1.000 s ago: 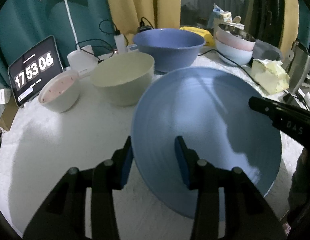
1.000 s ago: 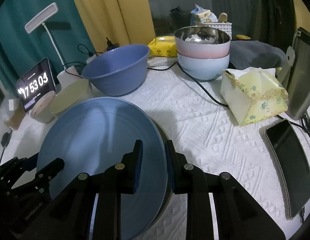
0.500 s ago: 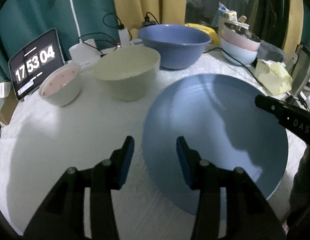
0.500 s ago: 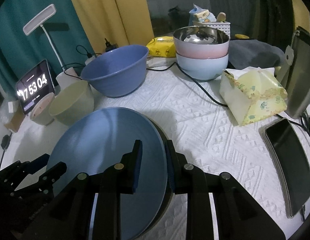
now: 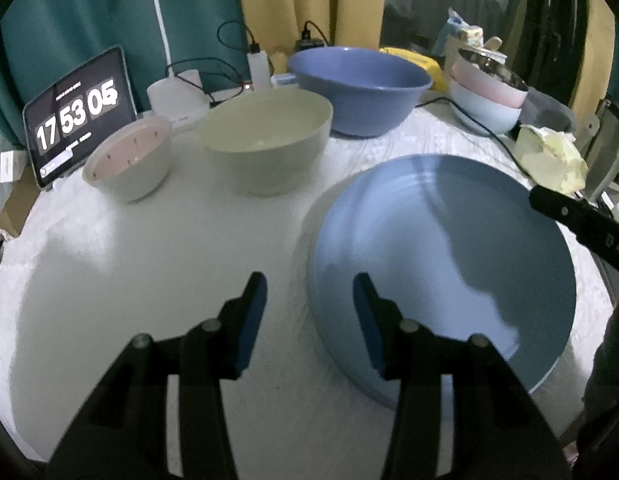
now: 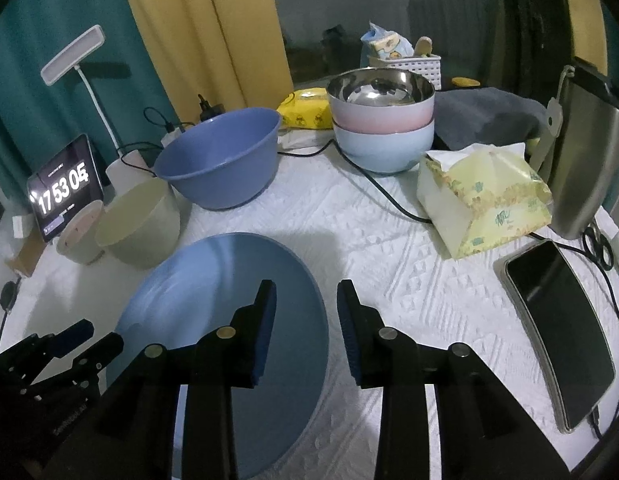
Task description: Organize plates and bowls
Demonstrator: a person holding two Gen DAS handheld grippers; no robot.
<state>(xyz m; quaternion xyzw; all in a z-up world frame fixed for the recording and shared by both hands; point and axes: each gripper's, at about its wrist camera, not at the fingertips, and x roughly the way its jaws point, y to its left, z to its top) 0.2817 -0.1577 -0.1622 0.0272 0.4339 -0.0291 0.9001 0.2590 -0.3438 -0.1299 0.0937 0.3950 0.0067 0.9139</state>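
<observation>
- My right gripper [image 6: 306,312] has just been opening. Its blue pads are apart now, and the rim of the big blue plate [image 6: 213,292] sits between them, but the pads do not press on it.
- My left gripper [image 5: 309,304] is apart too. The plate's [image 5: 441,264] left edge lies between its pads with nothing squeezing it.
- Both grippers point down at a slant toward the white tablecloth [image 6: 389,248].
- A second ago the right pads were pinched on the plate and it was tipped up. Now it lies flat on the cloth.
- The near part of the plate is hidden behind my right gripper's black frame, so I cannot see that edge.
- In the left view the right gripper [image 5: 577,220] is only a dark bar, cut off at the side.
- Past the plate stand a green bowl [image 5: 269,144], a small pink bowl [image 5: 129,164] and a deep blue bowl [image 5: 361,88].
- Far back, a steel bowl [image 6: 381,88] sits inside a pink one, on a pale blue one.
- The clock screen [image 5: 75,112] has gone up one second.
</observation>
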